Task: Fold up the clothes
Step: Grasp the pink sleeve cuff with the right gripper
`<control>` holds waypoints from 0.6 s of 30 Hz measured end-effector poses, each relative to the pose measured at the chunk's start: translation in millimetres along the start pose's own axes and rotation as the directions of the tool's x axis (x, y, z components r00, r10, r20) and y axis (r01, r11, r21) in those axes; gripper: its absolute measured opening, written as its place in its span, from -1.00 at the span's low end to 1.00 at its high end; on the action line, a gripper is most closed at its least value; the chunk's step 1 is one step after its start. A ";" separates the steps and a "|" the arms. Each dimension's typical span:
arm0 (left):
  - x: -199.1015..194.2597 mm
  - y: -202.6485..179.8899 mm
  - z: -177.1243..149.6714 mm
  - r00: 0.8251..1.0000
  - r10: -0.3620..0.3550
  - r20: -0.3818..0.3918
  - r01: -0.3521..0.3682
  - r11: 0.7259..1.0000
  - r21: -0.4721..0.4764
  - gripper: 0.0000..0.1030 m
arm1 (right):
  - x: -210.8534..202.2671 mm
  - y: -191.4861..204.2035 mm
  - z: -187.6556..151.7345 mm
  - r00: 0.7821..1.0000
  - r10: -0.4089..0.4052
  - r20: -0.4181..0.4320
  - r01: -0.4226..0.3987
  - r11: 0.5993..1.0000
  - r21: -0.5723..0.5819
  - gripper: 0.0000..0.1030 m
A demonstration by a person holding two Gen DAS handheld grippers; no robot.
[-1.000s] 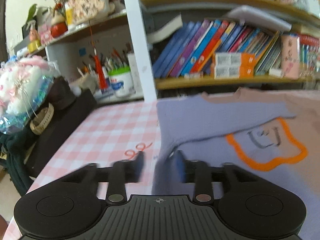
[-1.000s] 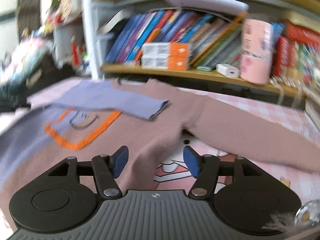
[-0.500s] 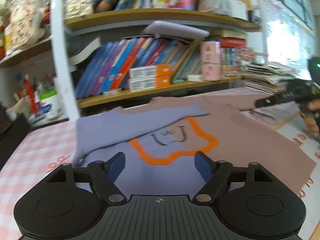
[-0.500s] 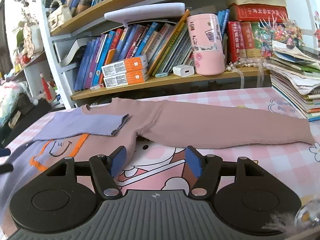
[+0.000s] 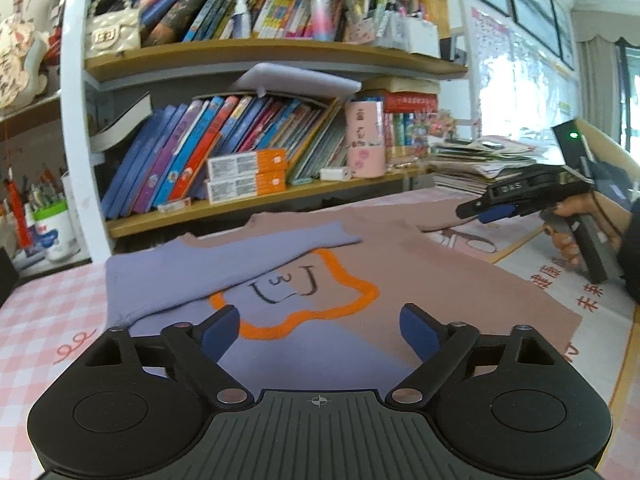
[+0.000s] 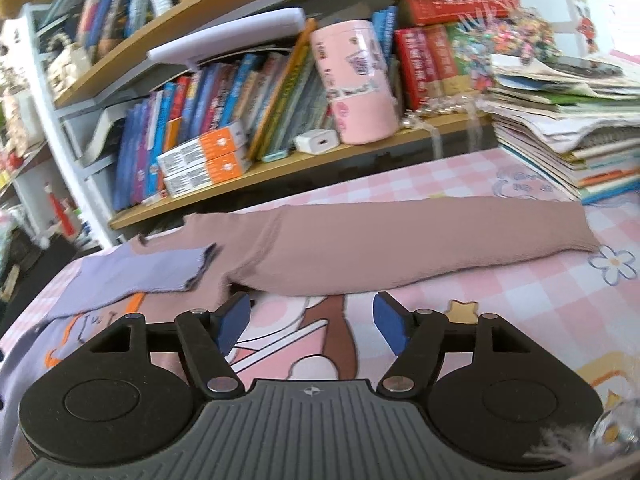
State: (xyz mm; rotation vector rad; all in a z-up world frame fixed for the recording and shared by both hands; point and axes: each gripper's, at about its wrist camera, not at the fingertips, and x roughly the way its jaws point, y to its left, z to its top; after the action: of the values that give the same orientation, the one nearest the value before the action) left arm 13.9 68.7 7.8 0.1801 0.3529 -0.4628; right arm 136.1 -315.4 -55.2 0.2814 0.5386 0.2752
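Observation:
A sweater point(image 5: 432, 276), half lilac and half mauve with an orange outline on its chest, lies flat on the pink checked tablecloth point(image 6: 520, 308). Its lilac sleeve point(image 5: 224, 264) is folded across the chest. Its mauve sleeve point(image 6: 420, 240) stretches out straight to the right. My left gripper point(image 5: 320, 320) hovers over the sweater's lower chest; its jaws are opening, with nothing between them. Just below the mauve sleeve's armpit, my right gripper point(image 6: 312, 316) stands open over a cartoon print point(image 6: 304, 344), holding nothing. A hand point(image 5: 576, 216) holds the right gripper point(image 5: 492, 210) in the left wrist view.
A bookshelf point(image 5: 280, 200) packed with books runs along the table's far edge. A pink cup point(image 6: 356, 88) and a white charger point(image 6: 318, 140) stand on it. A stack of magazines point(image 6: 568, 120) sits at the far right, a pen cup point(image 5: 52, 228) at the left.
The left gripper swung right from the sweater's left edge to over its chest and spread its jaws wide. The right gripper swung right toward the mauve sleeve, rolled and opened slightly.

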 end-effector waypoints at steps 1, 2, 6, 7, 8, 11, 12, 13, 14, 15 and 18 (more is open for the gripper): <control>-1.3 -1.8 -0.1 1.000 -0.005 0.008 0.005 1.000 0.010 0.84 | -0.2 -2.2 0.1 1.000 -0.016 0.002 0.016 1.000 0.011 0.28; -2.4 -3.2 -0.2 1.000 -0.013 0.015 0.012 1.000 0.018 0.88 | -0.5 -4.6 0.2 0.999 -0.033 0.005 0.033 0.999 0.022 0.28; -4.3 -7.0 0.2 0.999 -0.024 0.028 0.023 0.999 0.040 1.00 | -5.0 -16.0 5.0 0.994 -0.108 0.012 0.107 0.993 0.039 0.28; -4.2 -7.8 0.6 0.999 -0.021 0.030 0.020 0.999 0.043 1.00 | -6.3 -20.7 9.0 0.990 -0.139 0.012 0.139 0.990 0.040 0.28; -4.1 -8.5 1.0 0.999 -0.018 0.032 0.017 0.999 0.046 1.00 | -7.9 -28.2 15.1 0.984 -0.177 0.012 0.177 0.983 0.046 0.28; -4.7 -8.0 1.3 0.999 -0.013 0.036 0.011 0.999 0.043 1.00 | -8.0 -50.2 34.3 0.956 -0.294 0.001 0.293 0.953 0.080 0.28; -4.9 -6.8 1.3 0.999 -0.012 0.036 0.011 0.999 0.038 1.00 | -5.9 -57.2 39.8 0.946 -0.325 -0.009 0.325 0.941 0.092 0.27; -4.9 -5.4 1.4 0.999 -0.011 0.036 0.010 1.000 0.030 1.00 | -3.9 -64.2 45.2 0.934 -0.356 -0.019 0.356 0.929 0.102 0.27; -4.9 -3.9 1.4 0.999 -0.009 0.035 0.009 1.000 0.021 1.00 | -1.8 -71.2 50.6 0.922 -0.387 -0.029 0.388 0.915 0.113 0.26; -4.8 -1.7 1.4 0.999 -0.008 0.035 0.008 1.000 0.007 1.00 | 0.3 -78.1 56.0 0.908 -0.417 -0.040 0.419 0.900 0.123 0.23; -5.7 3.9 1.1 0.999 -0.011 0.039 0.012 1.000 -0.024 1.00 | 7.2 -96.0 65.1 0.880 -0.470 -0.072 0.476 0.866 0.154 0.20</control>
State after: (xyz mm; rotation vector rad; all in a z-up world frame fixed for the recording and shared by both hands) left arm 11.2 74.1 11.2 0.1451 0.3211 -0.4726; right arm 194.5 -414.2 -36.8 0.2982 0.6461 -0.2475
